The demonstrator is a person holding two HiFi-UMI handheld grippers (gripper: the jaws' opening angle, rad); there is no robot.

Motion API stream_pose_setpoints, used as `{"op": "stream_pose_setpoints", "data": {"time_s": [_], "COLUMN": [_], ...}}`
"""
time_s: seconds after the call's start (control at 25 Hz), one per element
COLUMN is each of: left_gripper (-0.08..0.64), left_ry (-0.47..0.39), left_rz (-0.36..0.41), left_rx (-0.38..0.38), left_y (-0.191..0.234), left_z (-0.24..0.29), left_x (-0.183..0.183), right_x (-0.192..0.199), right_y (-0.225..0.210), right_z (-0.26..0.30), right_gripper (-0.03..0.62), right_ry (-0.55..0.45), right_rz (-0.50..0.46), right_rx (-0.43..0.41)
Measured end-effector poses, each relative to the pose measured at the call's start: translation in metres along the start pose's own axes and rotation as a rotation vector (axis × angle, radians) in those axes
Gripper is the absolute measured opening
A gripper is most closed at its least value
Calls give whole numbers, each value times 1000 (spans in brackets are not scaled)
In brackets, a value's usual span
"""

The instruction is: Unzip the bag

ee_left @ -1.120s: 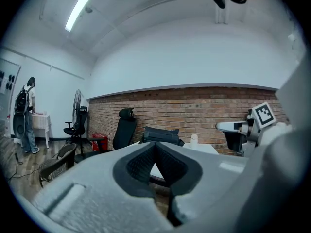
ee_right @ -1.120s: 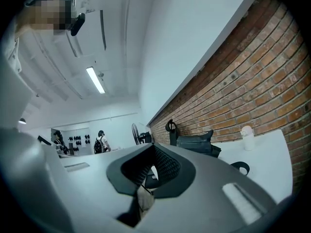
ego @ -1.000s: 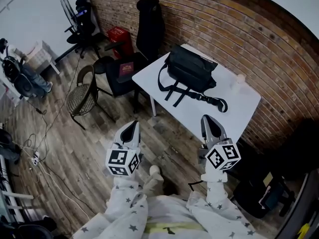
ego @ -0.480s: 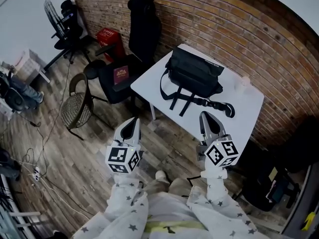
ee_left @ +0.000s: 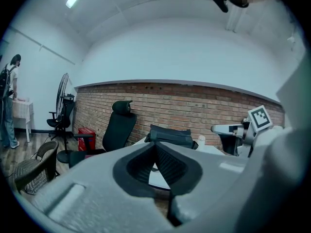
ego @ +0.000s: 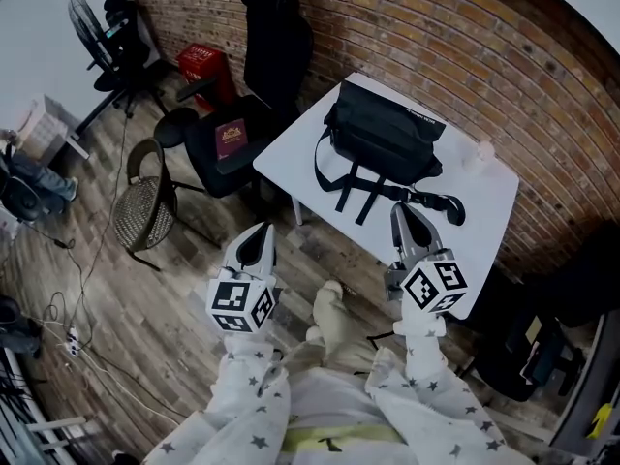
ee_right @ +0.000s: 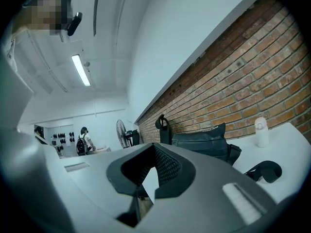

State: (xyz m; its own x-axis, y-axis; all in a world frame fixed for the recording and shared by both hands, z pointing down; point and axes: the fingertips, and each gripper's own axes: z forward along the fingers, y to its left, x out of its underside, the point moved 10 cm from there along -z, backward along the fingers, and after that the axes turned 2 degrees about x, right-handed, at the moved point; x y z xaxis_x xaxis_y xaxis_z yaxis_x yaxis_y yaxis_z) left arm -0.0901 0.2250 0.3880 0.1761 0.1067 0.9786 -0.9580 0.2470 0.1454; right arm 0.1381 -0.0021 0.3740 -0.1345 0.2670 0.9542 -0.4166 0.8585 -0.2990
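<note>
A black shoulder bag (ego: 387, 139) lies on the white table (ego: 489, 216) by the brick wall, its strap (ego: 426, 200) trailing toward the near edge. My left gripper (ego: 262, 232) is shut and empty, hovering over the floor in front of the table's left corner. My right gripper (ego: 404, 213), also shut and empty, hangs above the near table edge just short of the strap. In the left gripper view the bag (ee_left: 170, 136) shows beyond the closed jaws (ee_left: 155, 147). The right gripper view shows the bag (ee_right: 204, 142) ahead of the closed jaws (ee_right: 154, 149).
A small white bottle (ego: 484, 150) stands on the table right of the bag. A tall black office chair (ego: 276, 27), a chair holding a red book (ego: 231, 141), a wicker chair (ego: 136, 211) and a red crate (ego: 199, 63) stand to the left. Cables lie on the wood floor. A person (ee_left: 9, 101) stands far off.
The view has moved toward the table. Both grippers have come forward with it, the right one now reaching the table's near edge. Both stay shut.
</note>
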Motion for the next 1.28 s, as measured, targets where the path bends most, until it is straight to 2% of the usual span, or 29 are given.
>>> {"op": "stream_pose_setpoints", "data": {"time_s": [0.2,0.6,1.0,1.28], "left_gripper": [-2,-2,-2,-2], "left_ry": [4,14,40,60], "left_rz": [-9,17,14,42], "left_rx": [9,78,117,154], "left_y": [17,45,58,60], "left_z": [32,126,199,238], "left_x": [0,-28,-43,-47], "right_x": [7,-9,-7,6], "right_y": [-14,-56,-82,-90], "right_z": [28,100,158,186], "right_gripper": [8,8,8,8], "right_ry": [-6,-25,57,108], "right_rz": [17,44,47,62], "right_rx": [14,50,-61,-132]}}
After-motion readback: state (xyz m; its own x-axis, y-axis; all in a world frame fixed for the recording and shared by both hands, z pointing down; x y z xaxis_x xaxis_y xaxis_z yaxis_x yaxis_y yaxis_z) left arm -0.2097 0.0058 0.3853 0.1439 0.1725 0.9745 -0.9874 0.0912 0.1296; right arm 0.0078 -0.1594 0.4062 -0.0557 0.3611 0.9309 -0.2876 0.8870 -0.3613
